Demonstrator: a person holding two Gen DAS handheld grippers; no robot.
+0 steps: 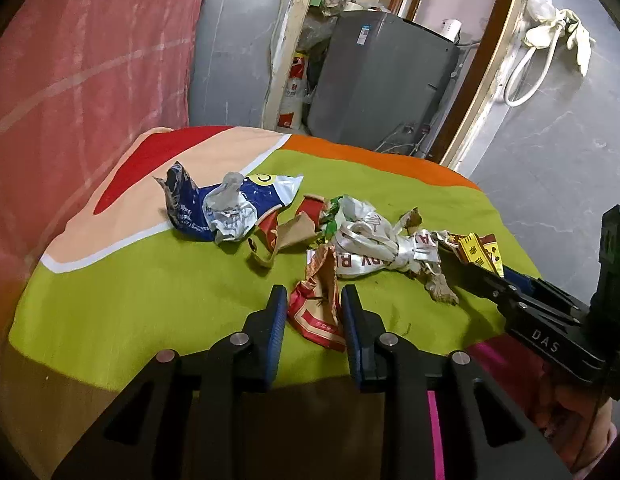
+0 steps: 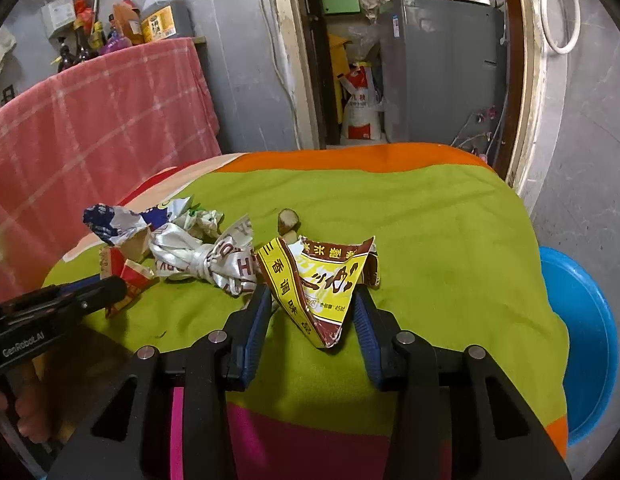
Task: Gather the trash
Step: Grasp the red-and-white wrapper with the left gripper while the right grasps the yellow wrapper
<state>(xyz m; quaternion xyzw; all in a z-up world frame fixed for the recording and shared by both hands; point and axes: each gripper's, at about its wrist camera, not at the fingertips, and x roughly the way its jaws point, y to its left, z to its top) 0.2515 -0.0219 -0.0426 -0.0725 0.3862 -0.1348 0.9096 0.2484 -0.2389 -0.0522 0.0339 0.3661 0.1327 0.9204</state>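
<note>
The red-and-tan torn wrapper (image 1: pixel 316 312) lies on the bright green cloth (image 1: pixel 150 300) directly at twelve o'clock from the left gripper (image 1: pixel 315 300), its long axis running along the fingers; the blue pads (image 1: pixel 279 316) sit narrow and press its crumpled sides. The yellow-and-brown seasoning packet (image 2: pixel 318 288) stands creased between the right gripper (image 2: pixel 312 308) fingers, which touch its edges, seemingly gripping. The remaining litter, a silver foil twist (image 1: pixel 374 252) and a blue-white bag (image 1: pixel 230 208), lies at eleven to one o'clock, nearer the left hand. A blue basin (image 2: pixel 582 340) sits at three o'clock
</note>
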